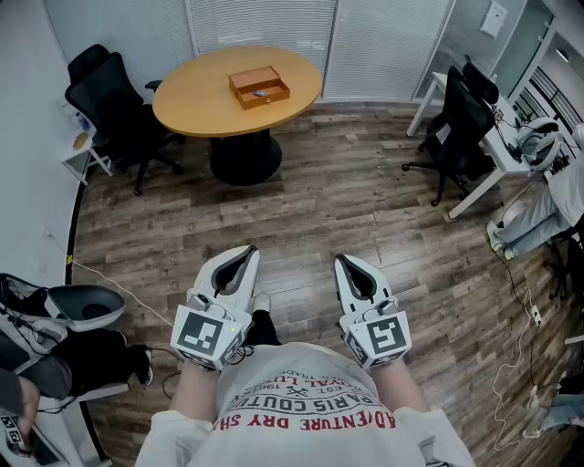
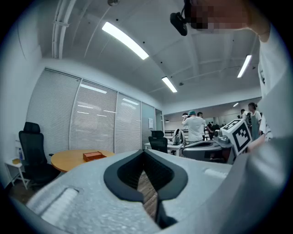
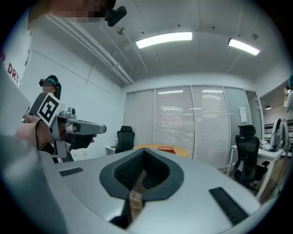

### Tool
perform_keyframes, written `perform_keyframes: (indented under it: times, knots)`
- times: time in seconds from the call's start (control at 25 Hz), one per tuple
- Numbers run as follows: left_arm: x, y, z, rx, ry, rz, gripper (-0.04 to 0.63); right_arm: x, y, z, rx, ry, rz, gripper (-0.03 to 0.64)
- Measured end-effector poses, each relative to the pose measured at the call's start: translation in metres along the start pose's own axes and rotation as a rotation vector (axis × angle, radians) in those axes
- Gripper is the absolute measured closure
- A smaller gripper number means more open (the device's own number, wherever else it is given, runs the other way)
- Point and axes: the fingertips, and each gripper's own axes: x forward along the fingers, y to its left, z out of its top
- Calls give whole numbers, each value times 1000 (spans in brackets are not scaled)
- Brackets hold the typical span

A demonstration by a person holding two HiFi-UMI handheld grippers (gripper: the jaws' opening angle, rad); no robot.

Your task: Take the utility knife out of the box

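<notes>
We hold the left gripper [image 1: 245, 255] and the right gripper [image 1: 345, 264] level at waist height, side by side and a little apart, both with their jaws closed tip to tip and nothing between them; each gripper's own view shows only floor through the gap behind the tips. The small wooden box [image 1: 259, 87] sits well ahead of us across the room, near the middle of a round wooden table [image 1: 201, 105], and a small pale thing lying inside it is probably the utility knife [image 1: 260, 92], though it is too small to tell for sure. We judge the task has not started: we have to walk over and open a jaw pair first. On the way, the thin cable [image 1: 114, 281] trailing over the floor at our left could catch a foot. At the table, the box looks light and open-topped, so a closed or badly aimed gripper could shove it along the smooth top instead of reaching in. The knife seems to lie flat on the box floor, so the jaws could slip off it or pinch the box wall. The floor [image 1: 347, 201] is wood plank; black office chairs [image 1: 114, 96] stand left of the table, another chair [image 1: 461, 123] and a white desk [image 1: 493, 173] to the right, and closed blinds [image 1: 265, 23] line the far wall
</notes>
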Motion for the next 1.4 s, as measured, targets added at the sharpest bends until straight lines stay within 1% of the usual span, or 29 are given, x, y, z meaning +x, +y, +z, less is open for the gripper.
perform_keyframes:
  times: [0.36, 0.44, 0.6, 0.8, 0.88, 1.0, 1.16, 1.4]
  knots:
    - [9, 5, -3, -4, 17, -21, 600, 10, -3, -4, 5, 11, -3, 611]
    - [11, 6, -4, -6, 25, -25, 600, 10, -4, -5, 27, 9, -7, 611]
    - [20, 10, -9, -15, 36, -32, 600, 14, -13, -6, 108, -31, -3, 609]
    - [31, 25, -25, -42, 68, -37, 600, 28, -26, -23, 142, 3, -40, 609]
    - [39, 36, -32, -62, 80, -42, 600, 40, -31, -28, 154, 17, -59, 609]
    - [55, 57, -38, -89, 83, -54, 600, 64, -35, -32, 159, 26, -63, 609]
    - [82, 93, -39, -97, 81, -71, 600, 107, -46, -33, 159, 54, -83, 609]
    - [122, 170, -33, -122, 75, -90, 600, 189, -54, -24, 151, 80, -99, 609]
